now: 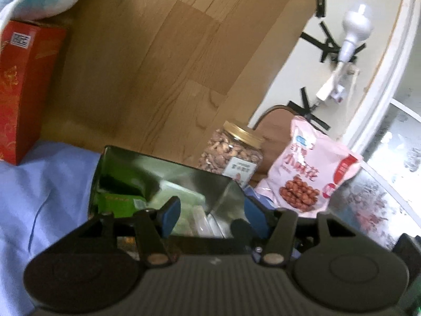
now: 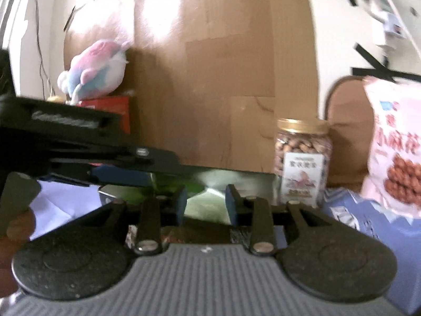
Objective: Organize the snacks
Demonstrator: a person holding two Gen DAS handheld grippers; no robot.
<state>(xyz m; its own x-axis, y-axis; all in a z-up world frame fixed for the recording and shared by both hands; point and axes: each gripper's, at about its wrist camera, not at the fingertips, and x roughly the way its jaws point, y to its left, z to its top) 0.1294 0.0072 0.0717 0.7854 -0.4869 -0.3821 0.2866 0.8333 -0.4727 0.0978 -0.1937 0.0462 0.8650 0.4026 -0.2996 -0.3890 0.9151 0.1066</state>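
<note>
In the left wrist view, the left gripper (image 1: 211,217) is seen with its blue pads spread apart and nothing clamped between them; it is held just over the open metal tin (image 1: 163,176), whose right wall stands between the pads. A green packet (image 1: 118,201) and pale wrapped items are noted inside the tin, ahead of the left pad. A nut jar (image 1: 232,152) with a gold lid is seen beyond the tin, ahead and slightly right, and a pink snack bag (image 1: 313,168) further right, upright, not yet packed. A red box (image 1: 23,89) is noted far left. In the right wrist view, the right gripper (image 2: 206,202) is likewise released and empty, the tin (image 2: 236,181) directly ahead; the other gripper's arm crosses from the left. The jar (image 2: 302,160) is ahead-right, the bag (image 2: 394,144) at far right. The step is judged to be between placements: a reach rightward and a closing on the jar or bag is called for next.
</note>
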